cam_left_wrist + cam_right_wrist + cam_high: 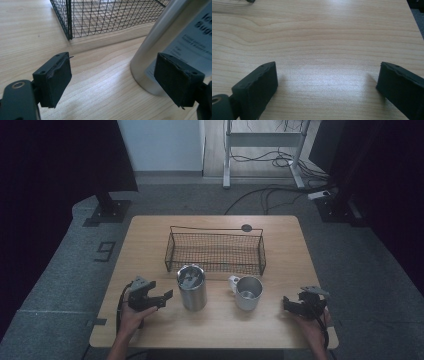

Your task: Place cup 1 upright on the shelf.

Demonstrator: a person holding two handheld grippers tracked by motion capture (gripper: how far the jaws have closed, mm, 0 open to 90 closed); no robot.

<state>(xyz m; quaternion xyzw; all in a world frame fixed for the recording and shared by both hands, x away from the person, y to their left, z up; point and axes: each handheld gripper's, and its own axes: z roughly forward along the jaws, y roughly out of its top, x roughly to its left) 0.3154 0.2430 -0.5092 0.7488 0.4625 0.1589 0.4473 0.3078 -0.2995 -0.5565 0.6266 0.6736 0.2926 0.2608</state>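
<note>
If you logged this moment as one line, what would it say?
left gripper: open, empty, beside tumbler | right gripper: open, empty | mug: on table | basket: empty

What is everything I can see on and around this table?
Table: one, light wood, centre of the room.
Wire basket: one, black mesh, far middle of the table.
Steel tumbler: one, silver, upright in front of the basket, nearer the left gripper.
Steel mug: one, silver with a handle, upright to the tumbler's right.
Cables: several, black, on the floor beyond the table.
Left gripper: one, black, jaws apart beside the tumbler.
Right gripper: one, black, jaws apart over bare wood.
</note>
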